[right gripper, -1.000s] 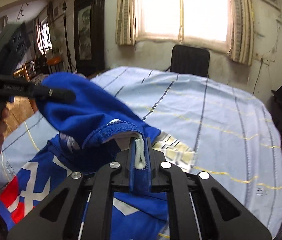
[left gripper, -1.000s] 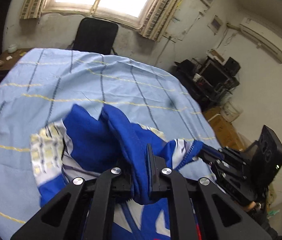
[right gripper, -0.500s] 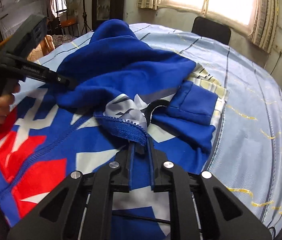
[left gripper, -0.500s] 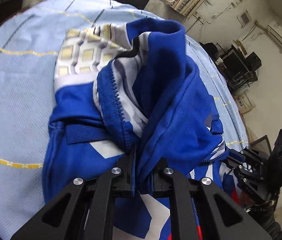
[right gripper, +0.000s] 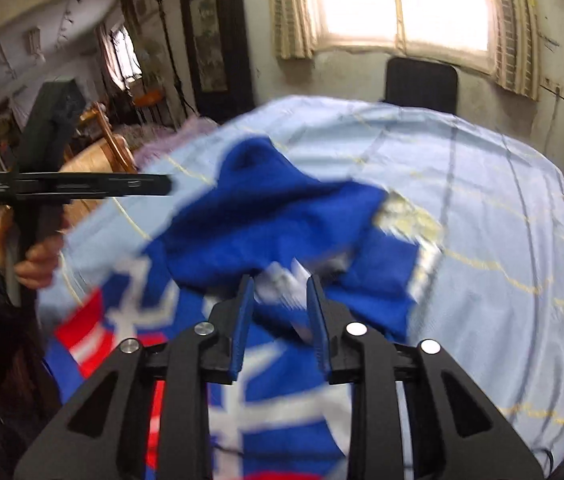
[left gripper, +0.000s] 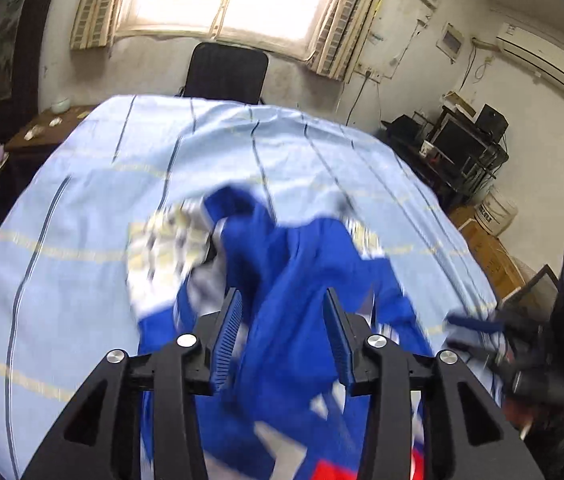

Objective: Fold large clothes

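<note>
A blue garment [left gripper: 294, 280] with white and red patches and a cream checked panel lies heaped on the light-blue striped sheet [left gripper: 81, 240]. My left gripper [left gripper: 282, 308] hovers over its near side with jaws opening. The blue cloth shows between the pads, which do not press on it. In the right wrist view the same garment [right gripper: 282, 216] spreads out in front of my right gripper [right gripper: 279, 292]. Those jaws are opening too, with a blurred fold between them, not pinched. The left gripper [right gripper: 163, 189] appears side-on at the left, clear of the cloth. The right gripper [left gripper: 470, 332] is a blur at the right.
A black chair [left gripper: 225, 72] stands past the sheet's far edge, under the window. A rack of computer gear [left gripper: 462, 144] and cardboard boxes [left gripper: 490, 256] line the right wall. Wooden furniture [right gripper: 101, 140] crowds the left. A hand [right gripper: 37, 264] holds the left gripper's handle.
Both grippers were shut on folds of the blue garment. Both have let go, the cloth has dropped onto the sheet, and the grippers have drawn back from it.
</note>
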### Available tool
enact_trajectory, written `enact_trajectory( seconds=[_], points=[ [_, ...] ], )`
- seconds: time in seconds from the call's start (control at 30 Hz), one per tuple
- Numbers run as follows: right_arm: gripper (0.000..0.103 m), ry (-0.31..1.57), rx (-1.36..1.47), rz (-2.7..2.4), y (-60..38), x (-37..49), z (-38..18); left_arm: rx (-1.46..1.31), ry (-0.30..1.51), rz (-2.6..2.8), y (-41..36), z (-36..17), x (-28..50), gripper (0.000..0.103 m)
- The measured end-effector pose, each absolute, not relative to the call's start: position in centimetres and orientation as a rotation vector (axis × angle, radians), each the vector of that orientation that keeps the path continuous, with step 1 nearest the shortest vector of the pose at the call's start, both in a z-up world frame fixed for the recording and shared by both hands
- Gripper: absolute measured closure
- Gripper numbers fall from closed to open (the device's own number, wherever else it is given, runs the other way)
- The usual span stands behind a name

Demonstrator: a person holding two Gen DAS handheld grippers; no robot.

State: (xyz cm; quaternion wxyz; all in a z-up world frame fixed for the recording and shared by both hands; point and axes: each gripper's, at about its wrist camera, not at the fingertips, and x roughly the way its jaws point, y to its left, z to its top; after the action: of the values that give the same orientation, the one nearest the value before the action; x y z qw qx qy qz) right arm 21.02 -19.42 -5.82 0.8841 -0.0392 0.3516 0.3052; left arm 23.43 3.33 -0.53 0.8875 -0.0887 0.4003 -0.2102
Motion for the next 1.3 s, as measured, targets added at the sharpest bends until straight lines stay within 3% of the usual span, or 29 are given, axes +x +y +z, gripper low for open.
enact_trajectory(
  seconds=[0.2, 0.4, 0.53, 0.63, 0.83, 1.13, 1.3],
  points=[
    [0.079, 0.789, -0.158, 0.727, -12.0, 23.1, -7.7, -0.181, 0.936, -0.318, 2.9, -3.2, 30.2, 0.061],
    [0.079, 0.979, -0.11, 0.7, -11.3, 25.7, -12.5, -0.202, 1.008, -0.216, 5.0, -7.4, 33.5, 0.058],
    [0.097, 1.036, -0.06, 0.687, -13.0, 26.7, -13.7, -0.205, 1.043, -0.219, 5.5, -10.2, 34.9, 0.055],
    [0.102, 1.063, 0.005, 0.707, -14.0, 27.4, -14.0, -0.139, 1.007, -0.204, 4.7, -10.4, 34.9, 0.053],
    [0.102, 1.078, 0.055, 0.724, -14.8, 27.9, -13.7, -0.161, 0.994, -0.195, 5.1, -9.5, 34.4, 0.053],
    [0.096, 0.96, 0.115, 0.714, -16.5, 28.9, -9.4, -0.191, 0.817, -0.368, 4.8, -2.8, 28.5, 0.053],
    [0.094, 0.923, 0.202, 0.612, -16.9, 31.8, -8.6, -0.143, 0.887, -0.456, 1.4, -4.8, 29.1, 0.053]
  ],
)
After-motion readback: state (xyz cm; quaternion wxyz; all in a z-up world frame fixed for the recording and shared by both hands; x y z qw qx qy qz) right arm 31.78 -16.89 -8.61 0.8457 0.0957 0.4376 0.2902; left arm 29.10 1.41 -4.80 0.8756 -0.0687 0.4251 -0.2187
